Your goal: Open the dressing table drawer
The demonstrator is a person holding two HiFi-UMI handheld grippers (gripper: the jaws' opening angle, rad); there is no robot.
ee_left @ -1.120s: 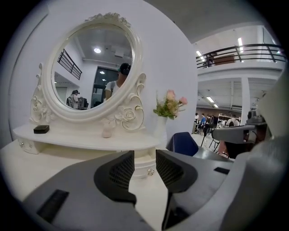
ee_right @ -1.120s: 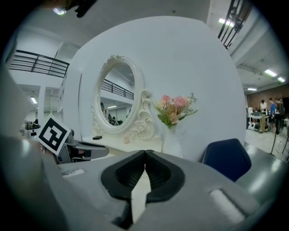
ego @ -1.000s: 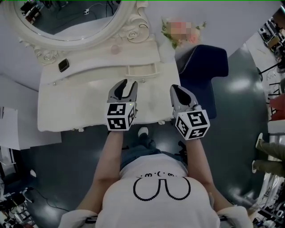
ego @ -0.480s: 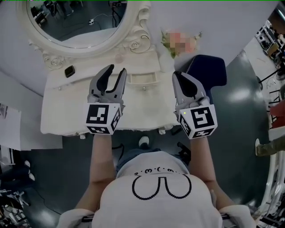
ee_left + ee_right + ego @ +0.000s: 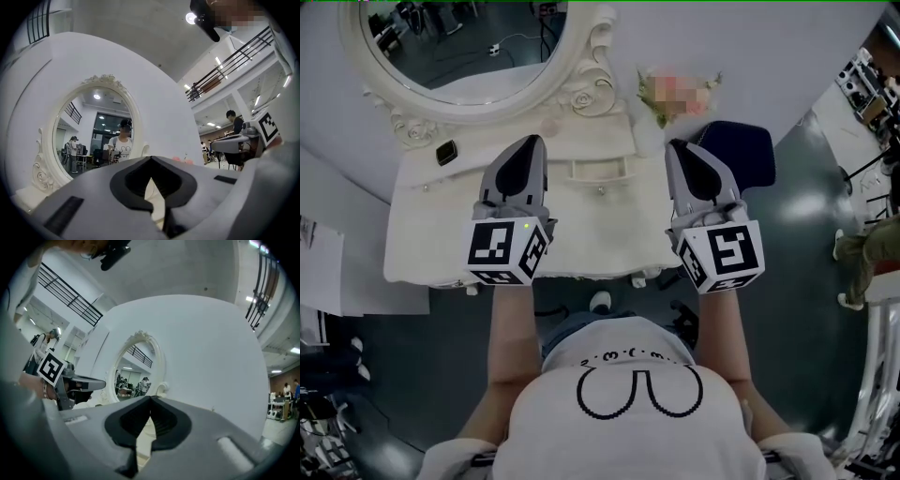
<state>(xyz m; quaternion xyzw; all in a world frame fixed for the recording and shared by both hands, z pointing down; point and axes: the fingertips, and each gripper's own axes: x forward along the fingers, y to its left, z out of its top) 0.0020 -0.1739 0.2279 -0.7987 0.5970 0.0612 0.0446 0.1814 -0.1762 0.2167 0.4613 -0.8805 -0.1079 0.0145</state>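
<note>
The white dressing table (image 5: 441, 234) stands below me under its oval mirror (image 5: 459, 47). Its raised back shelf has a small tray-like compartment (image 5: 600, 169) in the middle, with small knobs (image 5: 600, 190) on the shelf front. My left gripper (image 5: 530, 142) hovers over the table's left half, jaws shut and empty. My right gripper (image 5: 682, 150) hovers at the table's right edge, also shut on nothing. In the left gripper view the closed gripper (image 5: 151, 158) points level at the mirror (image 5: 93, 136). The right gripper (image 5: 151, 398) does the same in its own view.
A small dark device (image 5: 445, 152) lies on the shelf at the left. Flowers (image 5: 661, 103) stand at the back right corner. A navy chair (image 5: 745, 155) is right of the table. Papers (image 5: 319, 262) lie to the left. My shoe (image 5: 600, 302) shows under the front edge.
The left gripper's jaws, open in both earlier frames, are now shut. Both grippers have risen and moved toward the mirror end of the table.
</note>
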